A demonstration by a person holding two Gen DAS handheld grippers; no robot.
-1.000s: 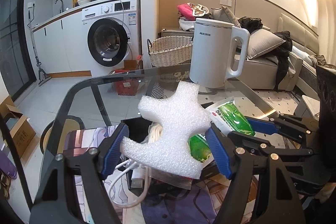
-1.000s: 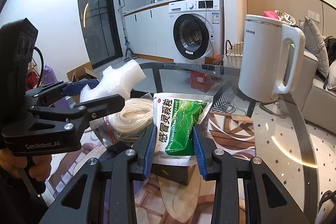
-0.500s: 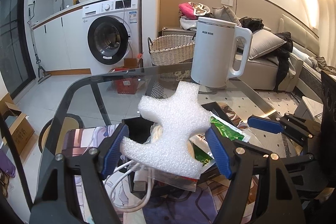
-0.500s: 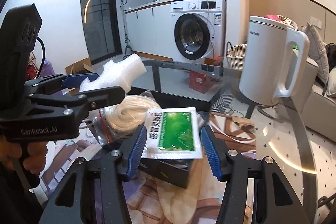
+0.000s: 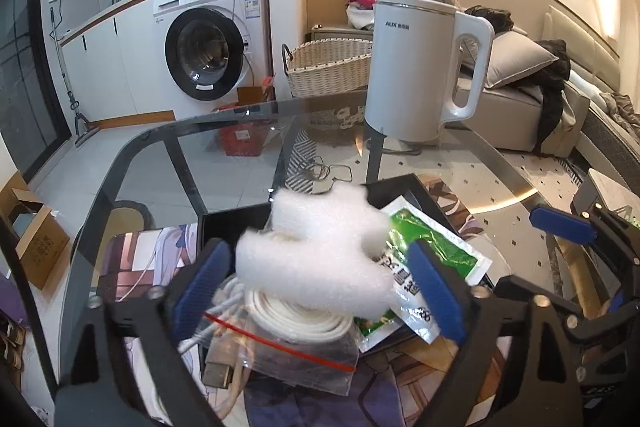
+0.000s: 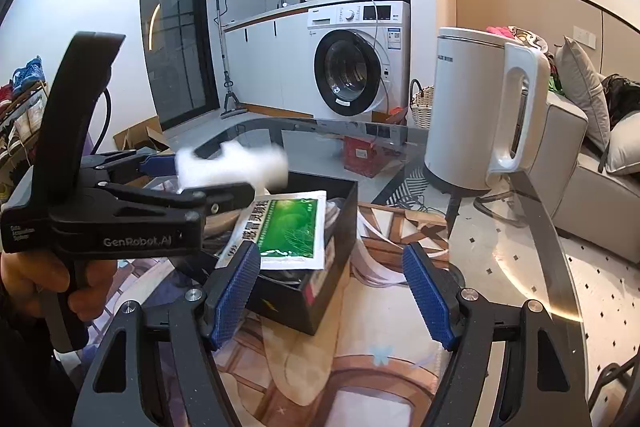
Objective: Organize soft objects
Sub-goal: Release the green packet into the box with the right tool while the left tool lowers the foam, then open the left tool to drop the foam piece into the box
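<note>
A white foam piece, blurred in mid-air, hangs loose between the blue pads of my left gripper, whose jaws are opening; neither pad touches it. Below it stands a black box with a bagged white cable coil and a green sachet. In the right wrist view the sachet lies flat on the box, ahead of my right gripper, whose jaws are opening with nothing between them. The left gripper and foam show at the left.
A white kettle stands on the glass table beyond the box. A printed mat lies under the box. My right gripper sits close on the right of the left one. A hand holds the left gripper.
The left jaws spread and let go of the foam, which now blurs and sinks over the box. The right jaws opened, released the sachet onto the box and drew back.
</note>
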